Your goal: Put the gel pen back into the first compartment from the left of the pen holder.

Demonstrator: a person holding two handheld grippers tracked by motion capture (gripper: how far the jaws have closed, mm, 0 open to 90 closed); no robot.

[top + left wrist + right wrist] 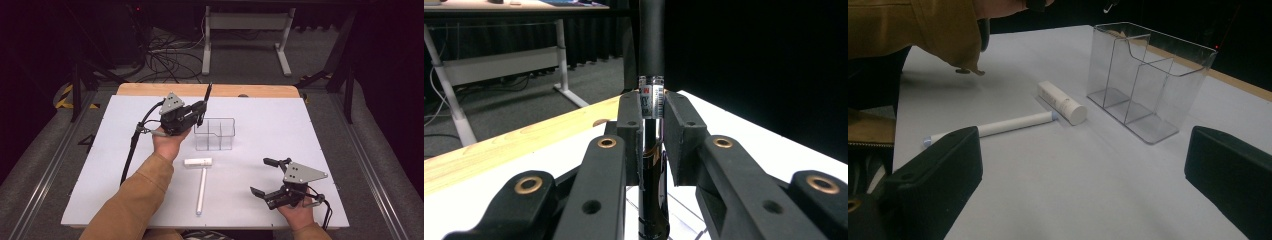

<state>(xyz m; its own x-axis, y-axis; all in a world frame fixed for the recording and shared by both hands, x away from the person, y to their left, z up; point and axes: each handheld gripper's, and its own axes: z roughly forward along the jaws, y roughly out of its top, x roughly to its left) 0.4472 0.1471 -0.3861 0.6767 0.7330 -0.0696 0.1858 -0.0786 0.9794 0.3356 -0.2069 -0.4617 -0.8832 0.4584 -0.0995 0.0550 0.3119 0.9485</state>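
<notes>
My left gripper (202,109) is raised over the back left of the table, shut on a slim black stick with a labelled band (208,95). The stick stands nearly upright, its top rising above the jaws. In the left gripper view both pads clamp the stick (652,45) at the band, with my left gripper (653,120) pointing toward the far edge. A clear plastic organizer with compartments (215,134) stands just right of that gripper. A short white tube (198,162) and a long white stick (201,192) lie in front of it. My right gripper (261,176) rests open at the front right.
The right gripper view shows the organizer (1148,75), the short tube (1062,102) and the long stick (1008,124) ahead of my right gripper (1083,167), with a mustard sleeve (923,30) at upper left. A wooden strip (150,90) borders the white table's far edge.
</notes>
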